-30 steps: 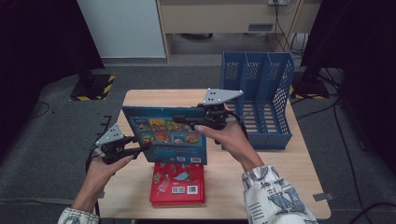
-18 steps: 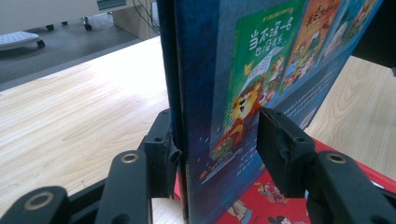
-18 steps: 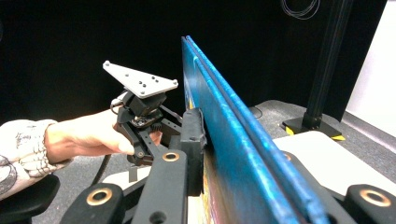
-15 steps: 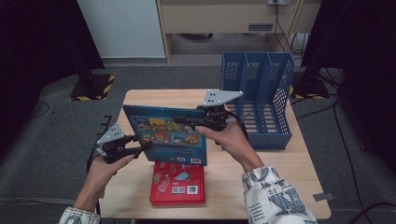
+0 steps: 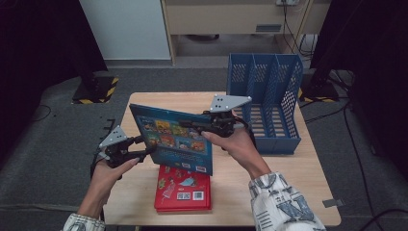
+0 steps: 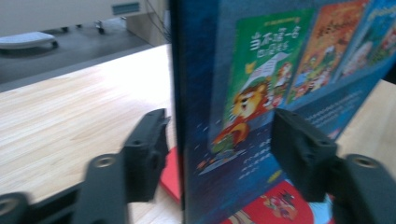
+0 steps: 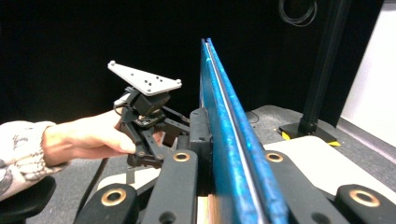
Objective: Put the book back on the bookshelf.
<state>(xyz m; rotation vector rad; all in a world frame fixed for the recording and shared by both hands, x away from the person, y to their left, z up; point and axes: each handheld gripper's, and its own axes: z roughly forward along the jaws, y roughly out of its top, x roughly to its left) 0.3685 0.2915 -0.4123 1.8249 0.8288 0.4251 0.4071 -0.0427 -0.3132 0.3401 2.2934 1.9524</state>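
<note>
A blue picture book (image 5: 173, 139) is held upright over the table, its cover toward me. My right gripper (image 5: 191, 126) is shut on the book's top edge, and in the right gripper view (image 7: 229, 154) its jaws pinch the thin blue edge. My left gripper (image 5: 146, 148) is at the book's lower left corner. Its jaws have just been opening and now stand apart on either side of the book (image 6: 243, 107), which is between them with the pads off it (image 6: 224, 158). A red book (image 5: 183, 188) lies flat on the table under the blue one.
A blue file rack (image 5: 269, 103) with upright compartments stands at the table's back right. The wooden table (image 5: 288, 178) has bare room at the front right. Dark stands and grey floor surround it.
The left gripper's jaws look a little wider around the book's corner. Both hands and the blue book have stayed where they were.
</note>
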